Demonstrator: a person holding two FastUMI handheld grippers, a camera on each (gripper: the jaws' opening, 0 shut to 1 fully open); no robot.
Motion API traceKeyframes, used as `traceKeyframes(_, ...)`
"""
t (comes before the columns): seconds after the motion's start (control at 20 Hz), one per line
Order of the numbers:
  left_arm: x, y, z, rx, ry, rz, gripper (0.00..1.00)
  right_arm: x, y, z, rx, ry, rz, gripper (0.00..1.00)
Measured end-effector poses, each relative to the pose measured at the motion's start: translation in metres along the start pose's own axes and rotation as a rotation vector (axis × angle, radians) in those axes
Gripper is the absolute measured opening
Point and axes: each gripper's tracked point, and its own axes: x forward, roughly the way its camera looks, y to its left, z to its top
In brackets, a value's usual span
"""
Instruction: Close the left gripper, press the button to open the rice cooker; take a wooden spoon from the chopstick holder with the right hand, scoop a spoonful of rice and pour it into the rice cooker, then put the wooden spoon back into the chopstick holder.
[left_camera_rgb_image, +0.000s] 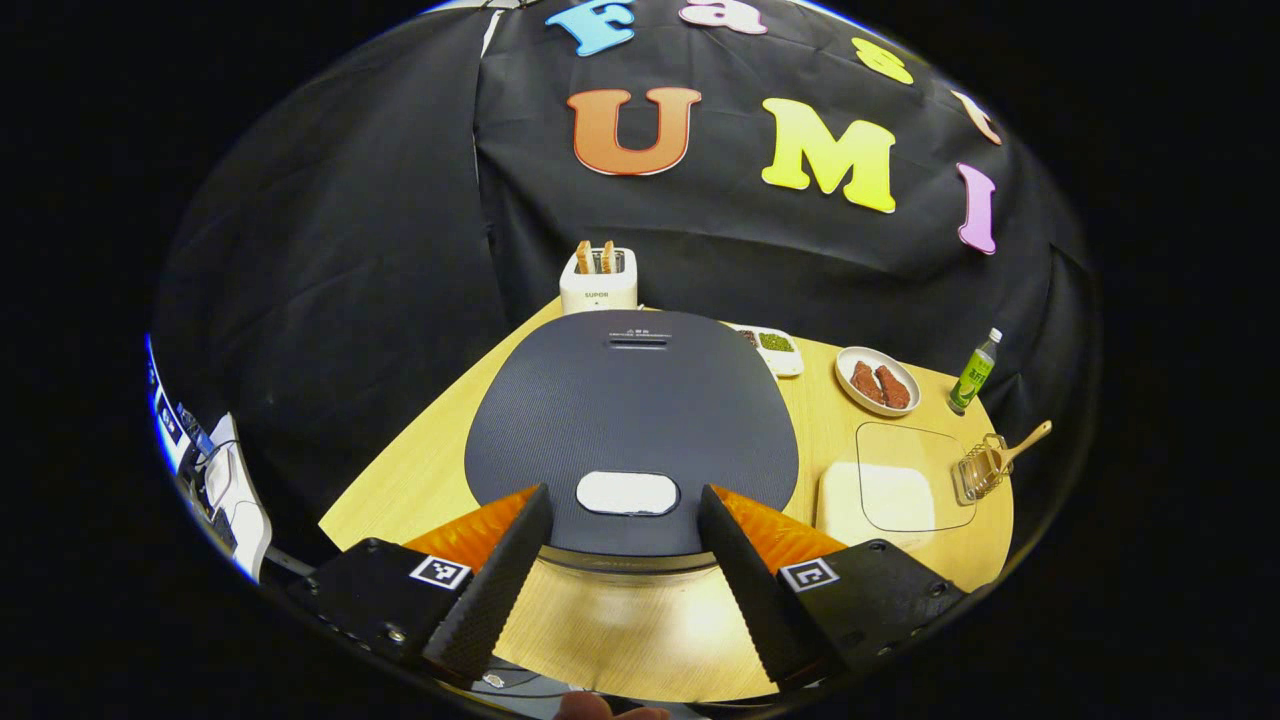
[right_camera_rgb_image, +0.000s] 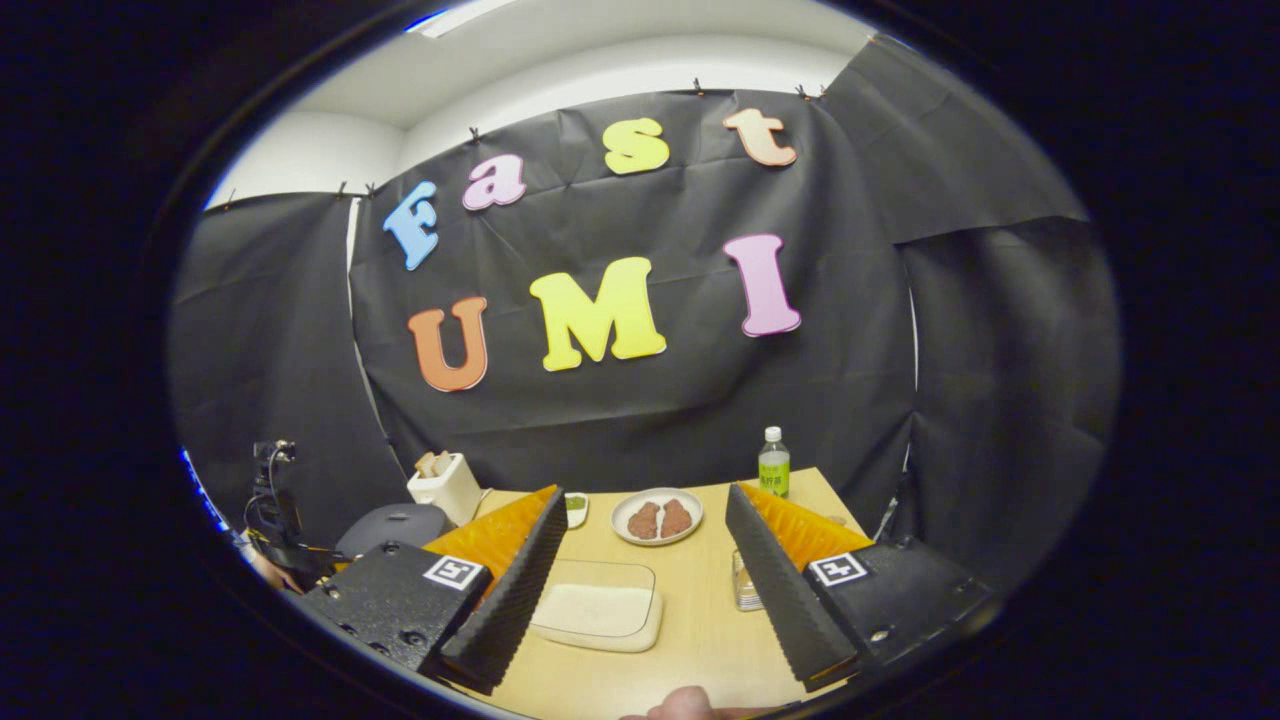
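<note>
The left gripper (left_camera_rgb_image: 625, 545) hangs wide open and empty over the dark grey rice cooker (left_camera_rgb_image: 630, 420), straddling its white oval button (left_camera_rgb_image: 627, 493). The right gripper (right_camera_rgb_image: 645, 570), also spread and empty, faces the clear lidded tub of rice (right_camera_rgb_image: 597, 605). A wooden spoon (left_camera_rgb_image: 1020, 447) stands in the wire chopstick holder (left_camera_rgb_image: 978, 470), beside a green bottle (left_camera_rgb_image: 975, 372), meat plate (left_camera_rgb_image: 877, 381) and white toaster (left_camera_rgb_image: 598, 280).

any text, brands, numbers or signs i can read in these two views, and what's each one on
"SUPOR": front of the white toaster.
Rice cooker lid: small print by the rear vent, too small to read.
Green bottle label: too blurred to read.
Left gripper and right gripper: square coded markers, no words.
</note>
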Motion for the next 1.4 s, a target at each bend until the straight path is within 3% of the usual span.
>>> traceKeyframes(0.25,-0.043,-0.012,0.036,-0.062,-0.124,-0.09,0.96,-0.036,0.032,0.023,-0.052,-0.078,-0.024,0.99)
traceKeyframes(0.45,-0.127,-0.027,0.083,-0.046,-0.277,-0.22,0.95,-0.084,0.076,0.039,-0.086,-0.147,-0.049,0.99)
traceKeyframes(0.7,-0.244,-0.031,0.106,0.034,-0.464,-0.323,0.95,-0.158,0.122,0.046,-0.094,-0.211,-0.091,1.0)
traceKeyframes(1.0,-0.334,-0.011,0.088,0.015,-0.564,-0.348,0.95,-0.24,0.154,0.052,-0.122,-0.247,-0.118,1.0)
traceKeyframes(1.4,-0.371,0.0,0.074,-0.012,-0.592,-0.309,0.94,-0.275,0.168,0.036,-0.092,-0.229,-0.119,1.0)
